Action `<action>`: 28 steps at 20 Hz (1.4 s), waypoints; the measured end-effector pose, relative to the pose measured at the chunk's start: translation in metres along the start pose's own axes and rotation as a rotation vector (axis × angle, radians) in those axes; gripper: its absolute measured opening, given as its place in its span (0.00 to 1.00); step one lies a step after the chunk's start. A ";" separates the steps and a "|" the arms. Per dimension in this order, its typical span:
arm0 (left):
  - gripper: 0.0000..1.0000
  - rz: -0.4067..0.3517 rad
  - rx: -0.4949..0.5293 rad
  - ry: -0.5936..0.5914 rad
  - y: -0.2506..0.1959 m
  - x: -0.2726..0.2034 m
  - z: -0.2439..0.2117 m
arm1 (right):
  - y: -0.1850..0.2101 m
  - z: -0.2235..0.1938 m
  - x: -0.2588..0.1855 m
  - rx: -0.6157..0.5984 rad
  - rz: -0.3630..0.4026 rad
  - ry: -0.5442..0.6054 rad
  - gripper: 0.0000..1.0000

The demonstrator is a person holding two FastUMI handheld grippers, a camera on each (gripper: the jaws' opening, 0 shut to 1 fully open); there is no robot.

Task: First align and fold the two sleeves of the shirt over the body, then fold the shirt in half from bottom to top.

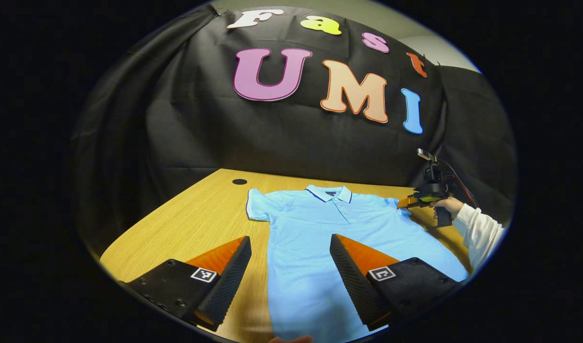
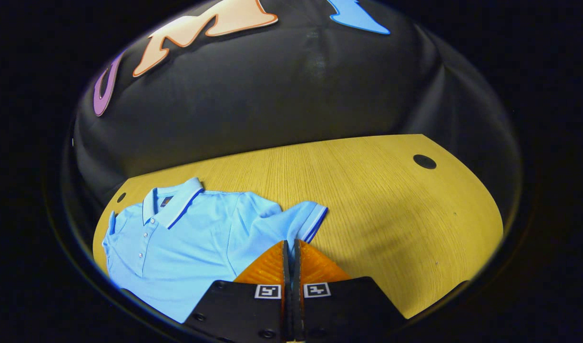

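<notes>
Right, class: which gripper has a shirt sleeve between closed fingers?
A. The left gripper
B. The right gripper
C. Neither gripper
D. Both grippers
B: the right gripper is closed on the sleeve of the shirt, while the left gripper hangs open above the shirt's body.

No readable words or numbers stand on anything here; the left gripper (image 1: 290,247) carries two square black-and-white coded markers, one on each finger, and the right gripper (image 2: 291,247) carries two of the same; the small tag inside the shirt (image 1: 320,238) collar is too tiny to read.
</notes>
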State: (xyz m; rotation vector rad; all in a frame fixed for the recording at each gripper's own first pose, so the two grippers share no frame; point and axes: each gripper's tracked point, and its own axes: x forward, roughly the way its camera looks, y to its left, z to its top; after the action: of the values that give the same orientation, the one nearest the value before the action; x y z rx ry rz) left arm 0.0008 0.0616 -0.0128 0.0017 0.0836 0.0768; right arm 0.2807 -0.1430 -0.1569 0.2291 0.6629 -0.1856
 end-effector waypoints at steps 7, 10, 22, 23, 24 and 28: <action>0.99 0.002 0.004 0.005 0.001 0.001 -0.002 | 0.034 0.028 -0.023 0.045 0.093 -0.076 0.03; 0.99 0.012 0.012 -0.006 0.003 -0.001 0.002 | 0.060 0.039 -0.038 0.073 0.163 -0.100 0.03; 0.99 -0.001 0.007 -0.009 -0.003 -0.004 0.002 | 0.205 -0.022 -0.065 -0.048 0.421 0.005 0.03; 0.99 0.000 0.008 -0.009 -0.004 -0.003 0.002 | 0.212 -0.029 -0.062 -0.067 0.423 0.015 0.03; 0.99 -0.003 0.007 -0.008 -0.005 -0.004 0.002 | 0.219 -0.031 -0.060 -0.074 0.425 0.017 0.03; 0.99 -0.018 -0.005 -0.005 -0.008 -0.003 0.001 | 0.238 -0.043 -0.064 -0.062 0.456 0.043 0.03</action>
State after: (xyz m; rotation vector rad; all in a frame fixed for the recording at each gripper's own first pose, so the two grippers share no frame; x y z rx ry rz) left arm -0.0019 0.0530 -0.0116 -0.0035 0.0786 0.0589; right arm 0.2638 0.1024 -0.1144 0.3190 0.6421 0.2773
